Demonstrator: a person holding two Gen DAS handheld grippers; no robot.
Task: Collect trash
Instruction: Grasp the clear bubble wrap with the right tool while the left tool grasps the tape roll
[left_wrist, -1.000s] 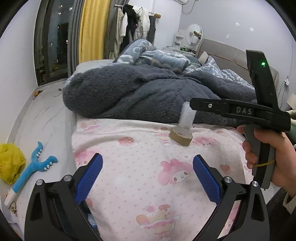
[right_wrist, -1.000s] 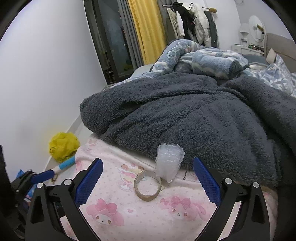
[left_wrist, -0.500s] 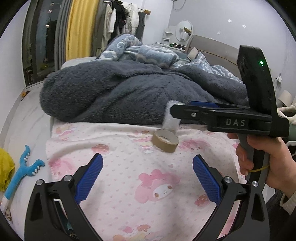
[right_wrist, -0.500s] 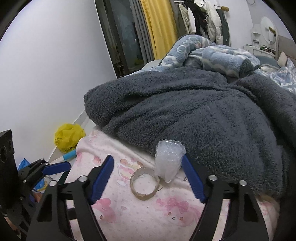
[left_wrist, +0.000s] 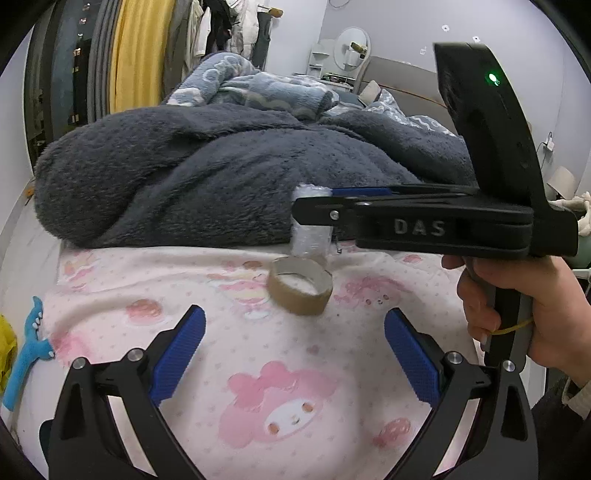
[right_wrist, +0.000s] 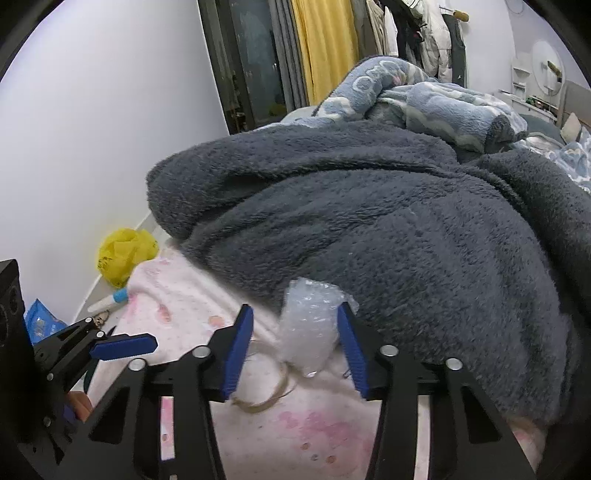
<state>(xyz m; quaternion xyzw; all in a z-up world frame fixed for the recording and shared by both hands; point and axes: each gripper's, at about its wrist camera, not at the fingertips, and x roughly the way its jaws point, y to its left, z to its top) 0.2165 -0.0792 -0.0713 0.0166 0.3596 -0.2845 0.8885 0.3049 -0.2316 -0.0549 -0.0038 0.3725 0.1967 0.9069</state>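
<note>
A bedroom is shown, with a bed whose pink cartoon-print sheet (left_wrist: 258, 369) is bare at the near end and overlaid farther back by a heaped dark grey fleece blanket (left_wrist: 207, 166). Against the fold of that blanket, on the sheet, a crumpled piece of clear bubble wrap (right_wrist: 308, 332) stands upright, propped by the fleece behind it. Just in front of it an empty brown tape roll core (left_wrist: 300, 286) lies on the sheet. Both are judged to be the trash to be collected.

The right gripper (right_wrist: 295, 350) is brought low and level over the sheet, and its blue pads (right_wrist: 240, 354) are set on either side of the bubble wrap. The right-hand pad appears to touch the plastic, while a gap is seen at the left-hand pad, so the fingers are narrowed about the wrap but not closed on it. In the left wrist view the tool is seen side-on, gripped at the handle by the right hand (left_wrist: 517, 306).

The left gripper (left_wrist: 293, 354) is held back and above the sheet, its fingers spread wide and empty, aimed towards the tape core.

On the floor beside the bed a yellow plastic bag (right_wrist: 123, 254) is seen.
</note>
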